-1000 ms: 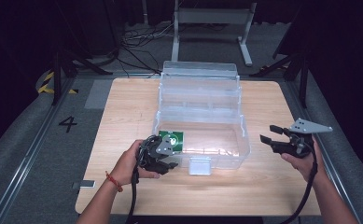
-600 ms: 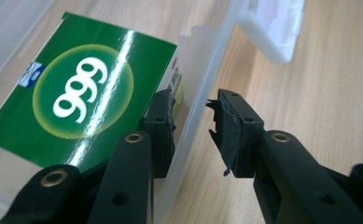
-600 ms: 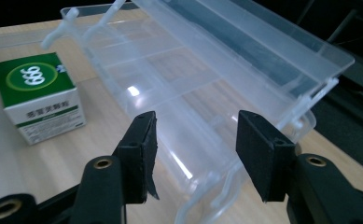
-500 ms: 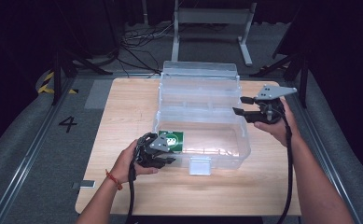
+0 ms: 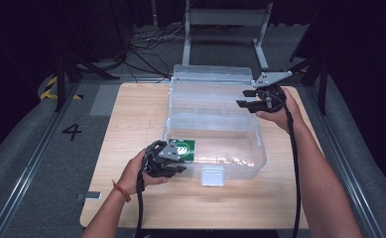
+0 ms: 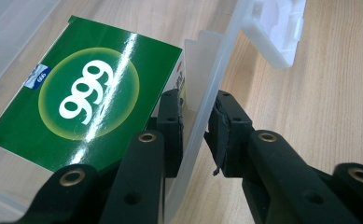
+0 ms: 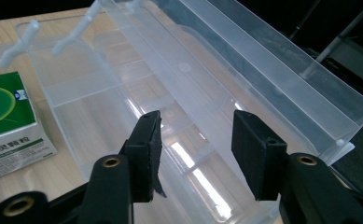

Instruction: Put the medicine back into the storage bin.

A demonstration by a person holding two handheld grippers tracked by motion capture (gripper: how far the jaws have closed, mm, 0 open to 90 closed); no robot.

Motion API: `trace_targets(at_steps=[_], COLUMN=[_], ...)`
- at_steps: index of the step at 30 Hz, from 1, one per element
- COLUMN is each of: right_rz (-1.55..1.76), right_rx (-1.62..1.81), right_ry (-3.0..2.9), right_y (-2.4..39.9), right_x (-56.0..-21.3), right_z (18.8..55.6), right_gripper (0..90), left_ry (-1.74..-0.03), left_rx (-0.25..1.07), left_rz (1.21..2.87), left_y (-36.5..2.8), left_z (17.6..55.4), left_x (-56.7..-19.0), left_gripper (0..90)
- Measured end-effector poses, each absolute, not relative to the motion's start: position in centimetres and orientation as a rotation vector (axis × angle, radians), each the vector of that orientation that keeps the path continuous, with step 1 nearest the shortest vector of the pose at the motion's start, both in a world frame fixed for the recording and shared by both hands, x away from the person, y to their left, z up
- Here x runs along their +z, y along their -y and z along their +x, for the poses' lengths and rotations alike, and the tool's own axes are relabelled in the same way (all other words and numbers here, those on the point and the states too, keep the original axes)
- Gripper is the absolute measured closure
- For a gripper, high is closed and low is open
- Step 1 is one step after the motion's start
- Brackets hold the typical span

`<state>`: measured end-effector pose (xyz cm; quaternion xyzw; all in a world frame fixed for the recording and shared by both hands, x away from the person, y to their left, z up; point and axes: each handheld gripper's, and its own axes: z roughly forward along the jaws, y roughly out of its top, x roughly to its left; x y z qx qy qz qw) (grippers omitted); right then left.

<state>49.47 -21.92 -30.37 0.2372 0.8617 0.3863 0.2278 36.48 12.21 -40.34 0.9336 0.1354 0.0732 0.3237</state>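
— Gripping anything, that left gripper (image 6: 195, 135)?
— Yes: its jaws have just been closing and now pinch the front wall of the clear plastic box (image 5: 240, 148), near its left corner, on the wooden table (image 5: 131, 114).
— And the right gripper (image 5: 244, 97)?
— Above the box's raised lid (image 7: 282, 70), jaws apart, just been narrowing with nothing between them.
— The green carton (image 6: 83, 91)?
— Inside the box, beside the left gripper's inner jaw.

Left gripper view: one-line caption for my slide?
Left gripper jaws clamp the clear box's wall, green carton just inside.
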Motion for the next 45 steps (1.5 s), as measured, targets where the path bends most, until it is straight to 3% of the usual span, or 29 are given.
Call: trace_targets(at_steps=[10,19,24,34,45], right_rz=[0.659,0.619,0.574,0.536,0.422], right_rx=[0.933,0.786,0.724,0.597,0.525], right_ry=[-2.441,-2.544,-2.578,-2.628,-2.621], right_y=[21.6,20.6,20.0,18.8,18.0], right_x=[-30.4,-30.9,-31.0,-31.1,-31.2], right_z=[52.2,53.7,53.7,54.2,53.7], right_gripper=[56.4,65.2,71.4,72.1,79.1], left_ry=[-0.355,-0.355,-0.353,-0.353,-0.370], left_rx=[0.187,0.182,0.180,0.188,0.188], left_rz=[2.449,2.453,2.454,2.454,2.436], left_y=[-12.2,-12.2,-12.2,-12.1,-12.0], left_z=[36.5,36.6,36.6,36.5,36.4], left_x=[-40.4,-40.3,-40.3,-40.3,-40.5], left_gripper=[76.0,76.3,76.3,76.3,75.8])
